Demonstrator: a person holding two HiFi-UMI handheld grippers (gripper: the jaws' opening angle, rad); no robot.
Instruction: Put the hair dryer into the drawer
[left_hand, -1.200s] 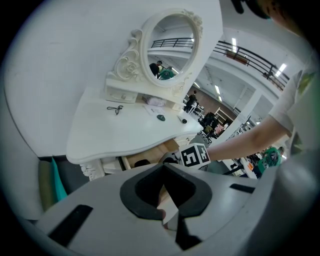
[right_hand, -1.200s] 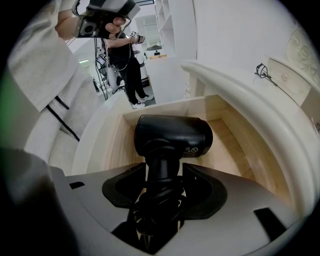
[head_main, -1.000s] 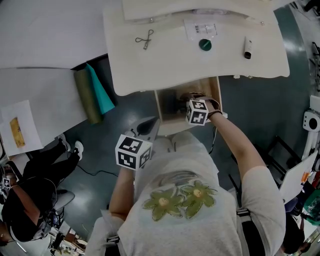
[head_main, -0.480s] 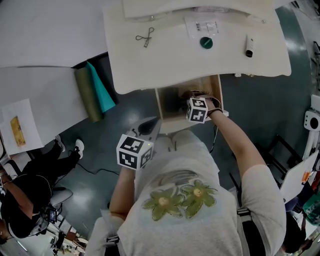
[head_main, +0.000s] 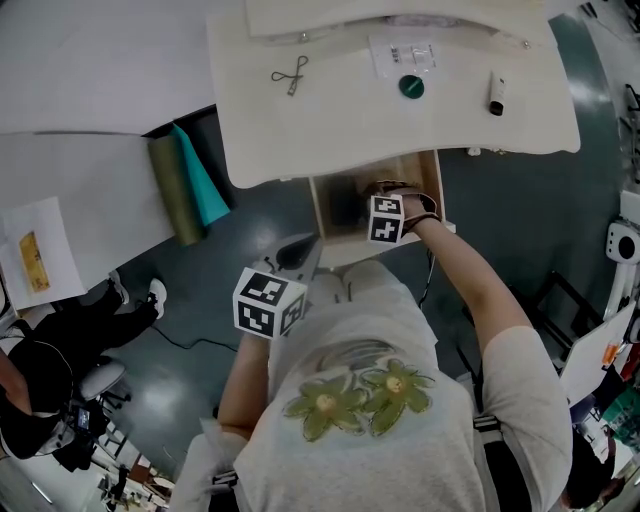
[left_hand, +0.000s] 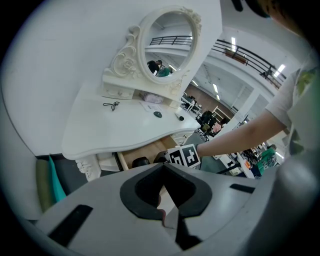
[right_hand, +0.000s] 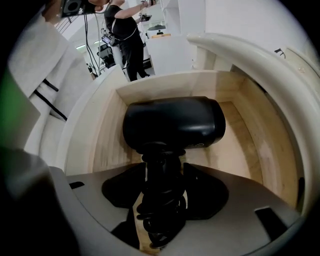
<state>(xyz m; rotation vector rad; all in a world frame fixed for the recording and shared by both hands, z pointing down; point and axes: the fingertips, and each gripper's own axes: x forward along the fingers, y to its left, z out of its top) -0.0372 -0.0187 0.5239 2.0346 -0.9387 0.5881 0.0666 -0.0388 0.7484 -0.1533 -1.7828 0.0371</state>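
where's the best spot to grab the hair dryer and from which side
Grip the handle, coming from its butt end at the open front of the drawer. The handle is narrow and points toward that side, while the body of the hair dryer is broad, rounded and glossy, likely too wide for the jaws. The right gripper holds it just so.

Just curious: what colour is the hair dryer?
Black, glossy; the right gripper view shows the hair dryer best.
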